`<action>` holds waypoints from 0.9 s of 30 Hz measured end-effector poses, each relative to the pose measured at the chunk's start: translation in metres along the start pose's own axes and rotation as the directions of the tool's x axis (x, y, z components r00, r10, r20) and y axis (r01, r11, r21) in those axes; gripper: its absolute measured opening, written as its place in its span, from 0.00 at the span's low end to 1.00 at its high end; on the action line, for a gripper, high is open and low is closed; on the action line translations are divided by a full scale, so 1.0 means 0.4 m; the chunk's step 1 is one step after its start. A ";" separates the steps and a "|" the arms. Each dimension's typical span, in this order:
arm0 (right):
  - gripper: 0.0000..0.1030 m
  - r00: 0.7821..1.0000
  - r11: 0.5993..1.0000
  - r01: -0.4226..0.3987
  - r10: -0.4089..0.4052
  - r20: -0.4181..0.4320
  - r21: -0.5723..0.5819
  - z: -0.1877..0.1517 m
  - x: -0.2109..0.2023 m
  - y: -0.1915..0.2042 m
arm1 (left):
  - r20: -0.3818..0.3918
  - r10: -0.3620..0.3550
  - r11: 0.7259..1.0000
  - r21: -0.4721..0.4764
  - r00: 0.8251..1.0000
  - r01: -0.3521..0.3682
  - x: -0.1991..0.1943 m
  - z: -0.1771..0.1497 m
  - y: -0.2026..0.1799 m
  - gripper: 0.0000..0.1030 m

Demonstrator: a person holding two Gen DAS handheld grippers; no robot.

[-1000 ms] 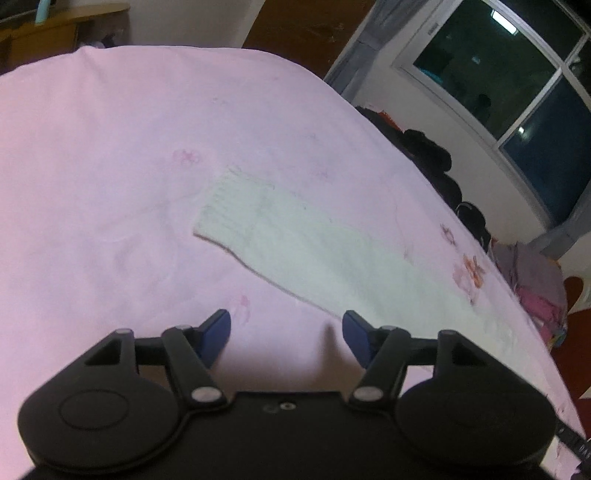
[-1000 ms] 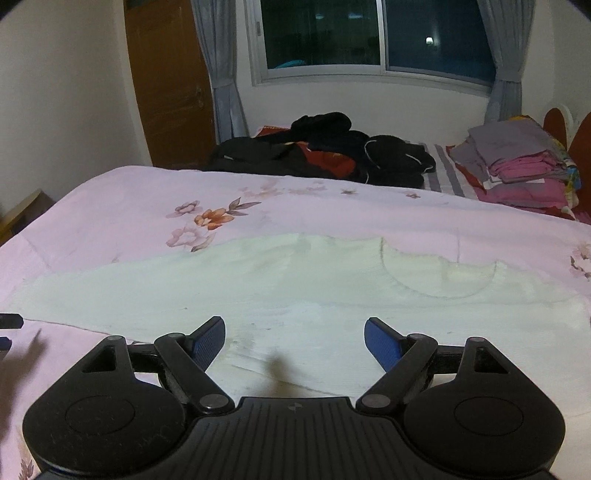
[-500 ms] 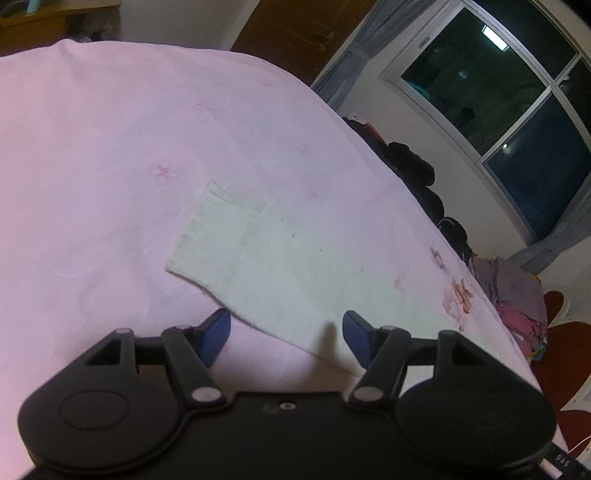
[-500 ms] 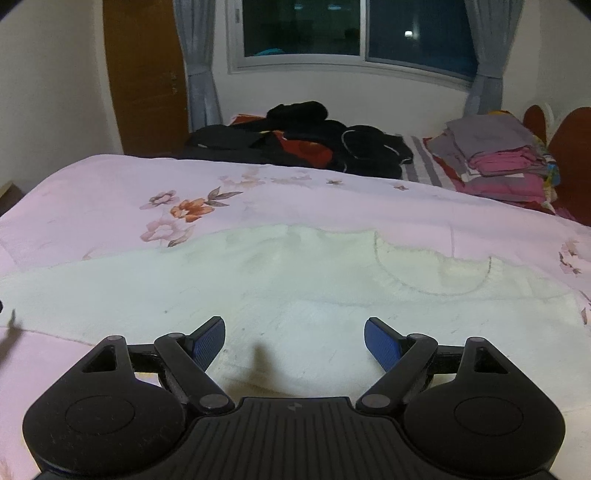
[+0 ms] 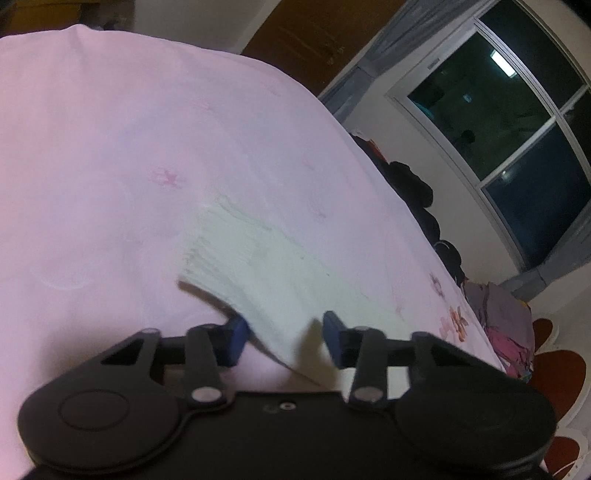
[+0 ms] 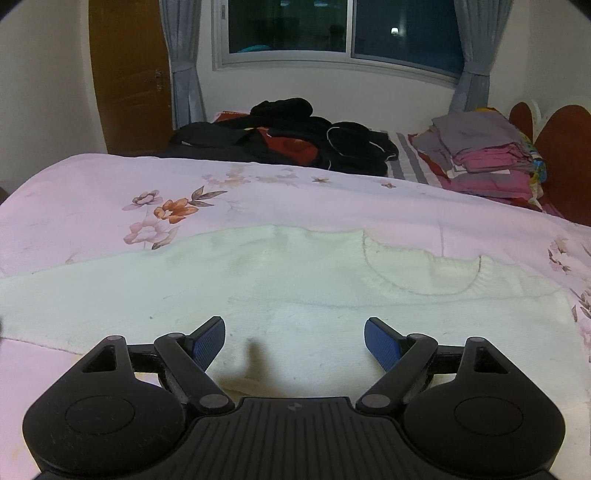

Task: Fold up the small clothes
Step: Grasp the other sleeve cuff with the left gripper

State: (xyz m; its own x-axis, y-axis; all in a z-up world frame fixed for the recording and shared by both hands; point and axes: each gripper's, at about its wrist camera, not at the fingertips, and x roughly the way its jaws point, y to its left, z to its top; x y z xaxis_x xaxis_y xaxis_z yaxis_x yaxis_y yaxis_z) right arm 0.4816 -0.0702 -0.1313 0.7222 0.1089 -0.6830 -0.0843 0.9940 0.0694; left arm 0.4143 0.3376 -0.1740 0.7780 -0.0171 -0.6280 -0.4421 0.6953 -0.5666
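A pale white knit sweater (image 6: 295, 288) lies flat on the pink floral bedsheet (image 6: 92, 192), neckline toward the far right. Its long sleeve (image 5: 258, 266) stretches across the sheet in the left wrist view, ribbed cuff at the far left end. My left gripper (image 5: 284, 338) is low over the sleeve's near edge. Its jaws are closing, with the fabric edge between the blue pads (image 5: 236, 338) and a gap still showing. My right gripper (image 6: 295, 343) hovers open over the sweater's body, with only flat fabric below it.
A heap of dark clothes (image 6: 288, 136) and a stack of folded grey and pink garments (image 6: 484, 155) lie at the far side of the bed. Behind them are a window (image 6: 343, 29) with curtains and a brown door (image 6: 129, 74).
The left gripper has come down closer to the sleeve, near its cuff end, and its jaws have narrowed around the sleeve's edge. The right gripper has edged forward over the sweater, still wide.
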 end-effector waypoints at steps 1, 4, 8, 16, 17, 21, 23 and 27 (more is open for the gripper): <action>0.80 1.000 1.000 0.000 0.000 -0.001 0.000 0.000 0.000 -0.001 | 0.001 0.001 1.000 -0.006 1.000 -0.001 0.002 0.001 0.004 0.30; 0.80 1.000 1.000 0.003 -0.003 -0.006 0.004 -0.003 0.001 -0.002 | -0.001 0.006 1.000 -0.021 1.000 -0.006 0.004 0.004 0.011 0.16; 0.80 1.000 1.000 0.013 -0.013 -0.012 0.004 -0.002 0.008 -0.004 | -0.004 0.003 0.999 -0.036 1.000 -0.004 0.007 0.008 0.016 0.08; 0.80 0.999 0.999 0.034 -0.034 -0.012 0.015 -0.006 0.020 -0.014 | 0.016 -0.017 1.000 0.001 1.000 0.017 0.001 0.006 -0.008 0.03; 0.80 0.999 0.999 0.042 -0.042 -0.019 0.011 -0.010 0.028 -0.018 | 0.023 -0.022 1.000 0.017 0.999 0.022 -0.003 0.007 -0.019 0.03; 0.80 0.993 0.999 0.033 -0.033 -0.117 0.002 -0.039 0.089 -0.039 | 0.037 -0.064 0.994 0.089 0.997 0.060 -0.023 0.004 -0.085 0.03; 0.80 0.994 1.000 0.018 -0.017 -0.106 0.008 -0.054 0.091 -0.050 | 0.043 -0.096 0.987 0.137 0.994 0.089 -0.037 -0.001 -0.136 0.03; 0.80 0.998 0.998 -0.021 0.025 -0.066 0.052 -0.050 0.060 -0.087 | 0.025 -0.174 0.957 0.240 0.984 0.163 -0.058 -0.029 -0.263 0.03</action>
State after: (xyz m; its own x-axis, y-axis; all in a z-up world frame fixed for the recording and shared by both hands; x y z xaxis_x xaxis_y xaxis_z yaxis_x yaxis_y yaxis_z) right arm 0.4881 -0.1022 -0.1647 0.6729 0.1326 -0.7277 -0.0637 0.9905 0.1216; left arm 0.4376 0.2564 -0.1062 0.8543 -0.1199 -0.5058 -0.1889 0.8349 -0.5170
